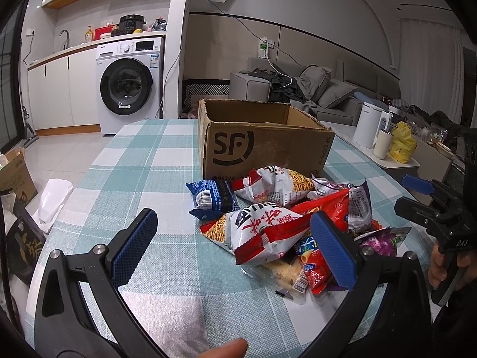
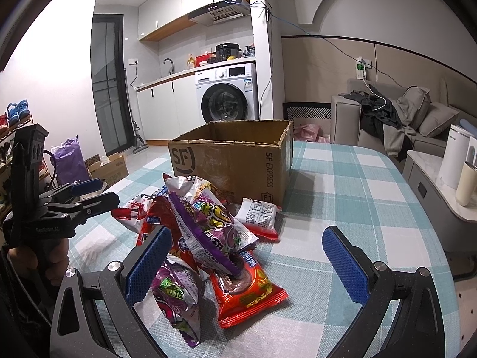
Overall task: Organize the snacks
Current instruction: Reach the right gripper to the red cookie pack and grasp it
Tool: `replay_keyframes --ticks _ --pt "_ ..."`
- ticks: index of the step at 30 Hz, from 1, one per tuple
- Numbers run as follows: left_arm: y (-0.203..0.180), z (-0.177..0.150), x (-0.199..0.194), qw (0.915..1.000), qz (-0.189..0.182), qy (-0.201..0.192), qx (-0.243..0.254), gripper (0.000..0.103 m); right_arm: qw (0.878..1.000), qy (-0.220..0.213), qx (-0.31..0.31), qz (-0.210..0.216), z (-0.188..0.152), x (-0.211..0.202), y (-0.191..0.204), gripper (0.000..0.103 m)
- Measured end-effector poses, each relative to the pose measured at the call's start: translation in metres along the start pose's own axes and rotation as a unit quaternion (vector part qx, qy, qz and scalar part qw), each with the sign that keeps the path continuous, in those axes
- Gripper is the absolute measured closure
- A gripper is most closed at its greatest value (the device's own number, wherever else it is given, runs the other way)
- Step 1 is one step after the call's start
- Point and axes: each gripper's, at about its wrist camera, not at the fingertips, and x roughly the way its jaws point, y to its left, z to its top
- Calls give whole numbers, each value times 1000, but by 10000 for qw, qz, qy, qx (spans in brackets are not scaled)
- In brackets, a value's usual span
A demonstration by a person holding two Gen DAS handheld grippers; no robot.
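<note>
A heap of snack packets lies on the checked tablecloth in front of an open cardboard box. A white and red noodle packet tops the heap, with a blue packet at its left. My left gripper is open, just before the heap, nothing between its fingers. In the right wrist view the heap shows a purple packet, a red packet and a small white packet near the box. My right gripper is open over the heap's near right side, holding nothing.
The tablecloth has free room left of the heap and the tablecloth also right of it. A side table with a white kettle, a cup and a yellow bag stands at the right. Boxes and bags lie on the floor left.
</note>
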Motion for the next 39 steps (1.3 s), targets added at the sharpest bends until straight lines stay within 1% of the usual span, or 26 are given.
replay_keyframes --ticks 8,11,20,23,27,30,33,35,39 --pt "-2 1 -1 10000 -8 12 40 1 9999 41 68 -78 1 1 -3 0" --pt "-4 2 -1 10000 -18 41 76 1 9998 138 133 -47 0 3 -6 0" --pt "-4 5 1 9999 -49 118 49 1 9994 293 195 -43 1 6 -9 0" --pt "-1 7 2 9998 -113 145 -5 1 9993 312 191 -67 2 6 -9 0" --pt "-2 6 7 9994 -173 302 6 1 9987 445 136 -186 4 8 -13 0" --pt "-2 6 12 9991 -186 391 6 1 9977 586 217 -259 4 10 -20 0" --pt "-2 6 17 9985 -206 498 -3 1 9967 701 348 -231 3 12 -27 0" --pt "-2 6 20 9986 -169 497 23 1 9958 815 330 -252 2 14 -31 0" --pt "-1 8 29 9977 -161 655 42 1 9940 1027 265 -254 -1 20 -34 0"
